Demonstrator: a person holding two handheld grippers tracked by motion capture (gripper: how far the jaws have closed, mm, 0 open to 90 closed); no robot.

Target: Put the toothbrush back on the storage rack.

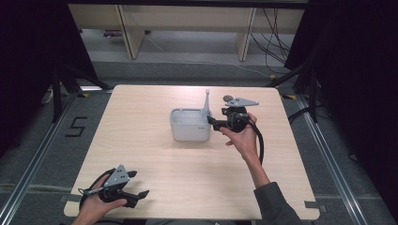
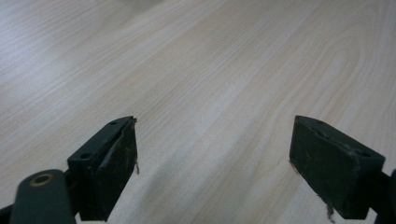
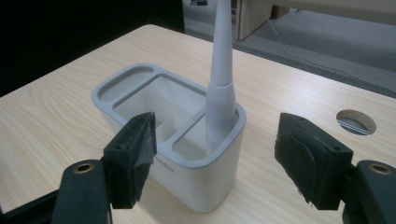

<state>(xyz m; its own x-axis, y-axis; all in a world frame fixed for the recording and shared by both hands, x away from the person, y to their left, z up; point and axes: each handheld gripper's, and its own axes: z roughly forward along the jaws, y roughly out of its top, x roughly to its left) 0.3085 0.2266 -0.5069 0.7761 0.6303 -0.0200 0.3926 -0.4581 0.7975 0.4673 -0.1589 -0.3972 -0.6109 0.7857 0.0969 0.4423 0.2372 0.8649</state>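
Note:
A pale grey caddy [image 1: 189,125] with several compartments stands mid-table. A grey tapered handle [image 1: 206,100] sticks upright out of its right-hand end compartment. My right gripper [image 1: 212,121] is held level just to the right of the caddy, open and empty. In the right gripper view the caddy [image 3: 187,154] and the handle [image 3: 221,79] sit straight ahead between the spread jaws of the right gripper [image 3: 219,161], not touched. My left gripper [image 1: 139,183] rests near the front left edge, far from the caddy. In its own view the left gripper [image 2: 212,163] is open over bare wood.
The light wooden table [image 1: 141,140] has a round cable hole [image 3: 356,121] behind the caddy, under the right gripper's grey plate in the high view. Dark curtains flank the table. Shelving legs and cables [image 1: 274,33] lie on the floor beyond it.

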